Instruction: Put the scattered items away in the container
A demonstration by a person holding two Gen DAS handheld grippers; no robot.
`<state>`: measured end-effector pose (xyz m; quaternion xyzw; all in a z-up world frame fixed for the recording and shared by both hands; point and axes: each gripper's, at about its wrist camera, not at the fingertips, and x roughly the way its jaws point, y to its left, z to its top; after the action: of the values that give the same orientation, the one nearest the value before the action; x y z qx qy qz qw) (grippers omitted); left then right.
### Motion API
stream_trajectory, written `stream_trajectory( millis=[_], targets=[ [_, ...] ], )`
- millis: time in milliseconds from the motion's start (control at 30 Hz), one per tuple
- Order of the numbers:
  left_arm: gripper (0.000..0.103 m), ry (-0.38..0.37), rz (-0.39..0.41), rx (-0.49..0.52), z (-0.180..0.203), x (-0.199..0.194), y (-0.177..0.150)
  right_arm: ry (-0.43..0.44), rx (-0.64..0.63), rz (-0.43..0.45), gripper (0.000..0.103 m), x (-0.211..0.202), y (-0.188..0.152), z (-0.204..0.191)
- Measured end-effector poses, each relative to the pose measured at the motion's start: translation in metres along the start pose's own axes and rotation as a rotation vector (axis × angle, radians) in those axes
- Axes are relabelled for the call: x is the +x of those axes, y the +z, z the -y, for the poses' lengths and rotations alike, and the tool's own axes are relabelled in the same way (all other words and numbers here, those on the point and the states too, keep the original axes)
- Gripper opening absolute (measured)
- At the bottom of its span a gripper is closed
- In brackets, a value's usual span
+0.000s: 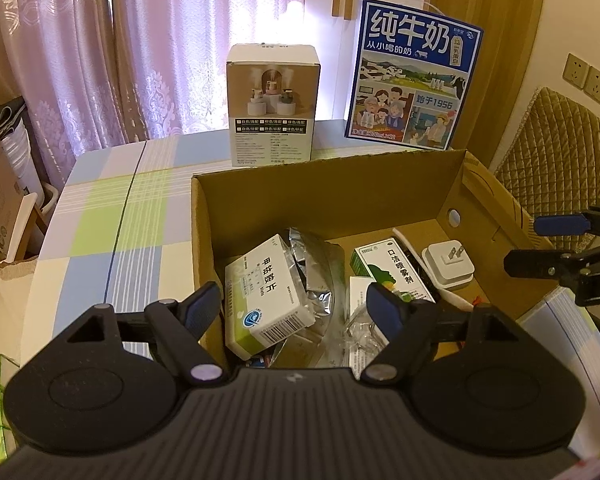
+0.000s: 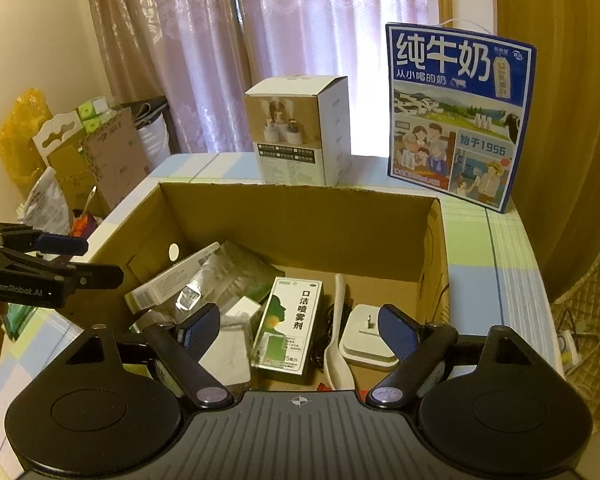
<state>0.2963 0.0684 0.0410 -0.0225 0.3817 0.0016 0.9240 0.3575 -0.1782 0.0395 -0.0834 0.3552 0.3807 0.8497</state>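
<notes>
Both grippers are hovering over the near rim of the cardboard box [image 2: 300, 216], jaws spread wide and gripping nothing. Below the right gripper [image 2: 300, 330] are lying a green throat-spray carton [image 2: 290, 328], a white plug adapter [image 2: 366, 336] and a white spoon [image 2: 338, 344]. Below the left gripper [image 1: 296, 310] are resting a white-and-green tablet box [image 1: 266, 294] and a crumpled foil pouch [image 1: 314, 272], all inside the box.

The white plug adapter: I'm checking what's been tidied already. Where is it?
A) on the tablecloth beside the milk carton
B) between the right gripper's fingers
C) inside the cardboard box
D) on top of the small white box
C: the white plug adapter lies on the floor of the cardboard box, beside the green spray box.
</notes>
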Motion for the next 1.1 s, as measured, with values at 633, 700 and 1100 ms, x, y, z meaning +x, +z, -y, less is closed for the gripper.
stream_trajectory(
  millis=[633,700,1100],
  targets=[
    [0.102,0.054,0.044,-0.047,0.000,-0.028,-0.008,-0.041,-0.026,-0.073,0.101,-0.011,-0.002,-0.019],
    [0.102,0.056,0.048,-0.069,-0.001,-0.031,-0.009,-0.042,-0.025,-0.073,0.101,-0.014,-0.001,-0.020],
    [0.101,0.110,-0.003,-0.107,0.002,-0.050,-0.018,-0.040,0.000,-0.068,0.101,-0.036,-0.003,-0.034]
  ],
)
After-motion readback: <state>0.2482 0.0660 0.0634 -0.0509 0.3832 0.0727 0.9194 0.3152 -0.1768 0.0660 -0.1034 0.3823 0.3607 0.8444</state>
